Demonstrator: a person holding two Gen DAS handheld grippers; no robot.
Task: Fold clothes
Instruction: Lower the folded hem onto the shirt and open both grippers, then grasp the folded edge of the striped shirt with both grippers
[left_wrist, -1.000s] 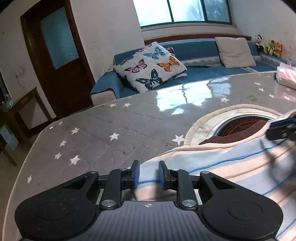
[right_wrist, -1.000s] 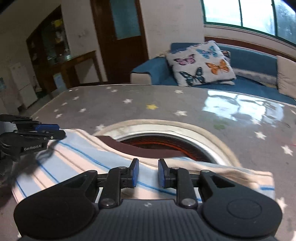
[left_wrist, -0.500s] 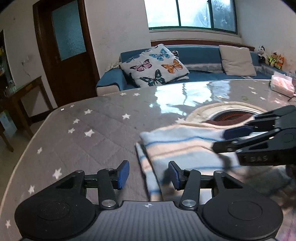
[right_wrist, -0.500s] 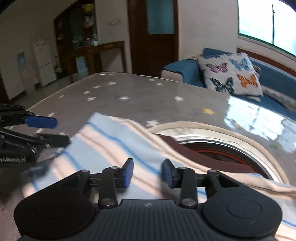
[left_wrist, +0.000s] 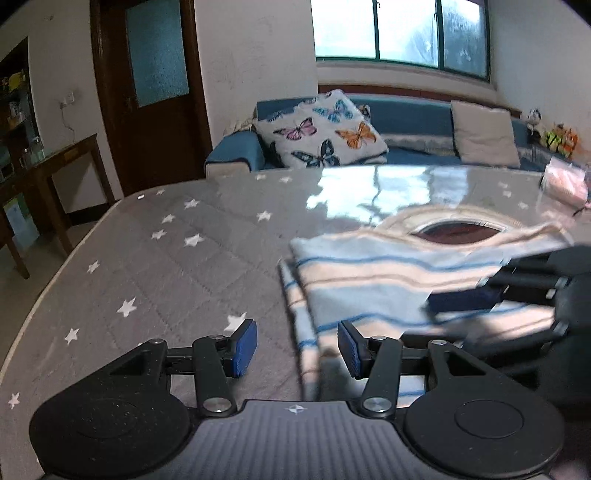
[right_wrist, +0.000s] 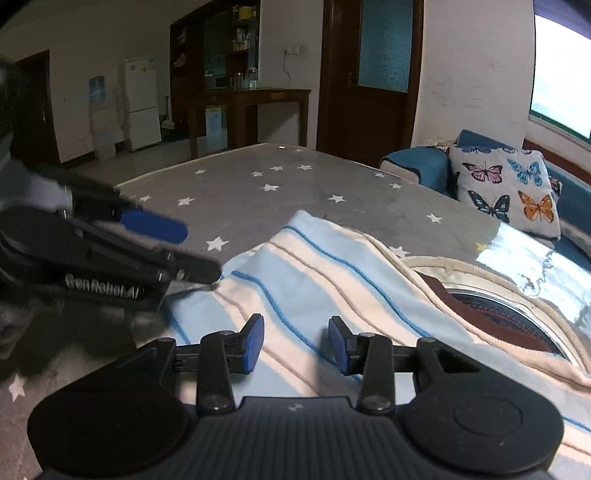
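Both your grippers stand spread, pinching nothing. Left gripper (left_wrist: 297, 347) brackets the striped garment (left_wrist: 388, 280) edge, untouched; right gripper (right_wrist: 296, 343), jaws opening, hovers over its folded middle. Garment lies on the star-print table (left_wrist: 147, 258).

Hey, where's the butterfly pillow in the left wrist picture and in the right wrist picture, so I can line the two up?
Left wrist view: the butterfly pillow sits upper centre, on the blue sofa behind the table.
Right wrist view: the butterfly pillow is at the right edge, mid-height, on the same sofa.
Shared landmark: the striped garment lying on the star-patterned table cover.
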